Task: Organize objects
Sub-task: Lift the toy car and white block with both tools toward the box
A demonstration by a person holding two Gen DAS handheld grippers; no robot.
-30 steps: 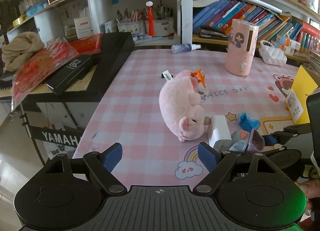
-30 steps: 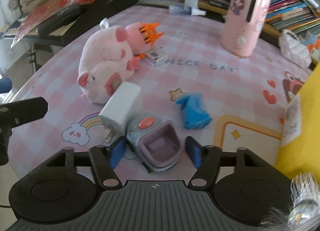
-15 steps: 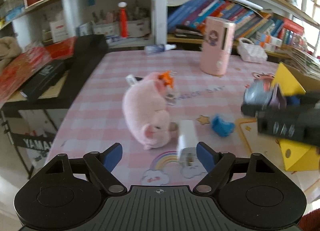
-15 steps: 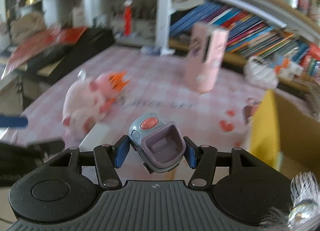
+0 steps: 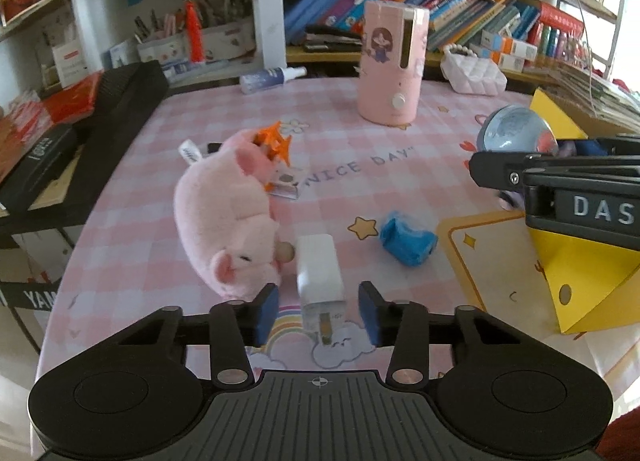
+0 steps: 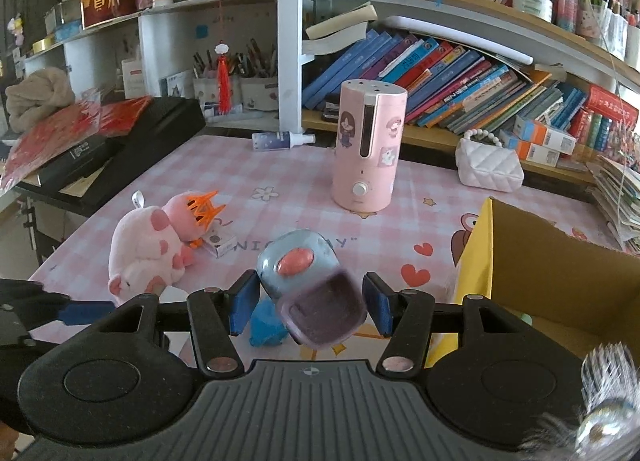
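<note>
Right gripper point(image 6: 306, 303) fingers apart, blue-purple gadget point(image 6: 310, 285) loose and tilted between them, above the table beside yellow box point(image 6: 548, 265), left gripper point(image 5: 318, 311) fingers part-open straddling white charger point(image 5: 320, 271) on pink checked mat point(image 5: 340, 149), pig plush point(image 5: 228, 221) touching charger

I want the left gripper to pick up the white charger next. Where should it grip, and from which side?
Grip the white charger across its two long flat sides, coming straight in from the prong end facing the left gripper. It lies flat, lengthwise between the open jaws; the plush pig crowds its left side.
</note>
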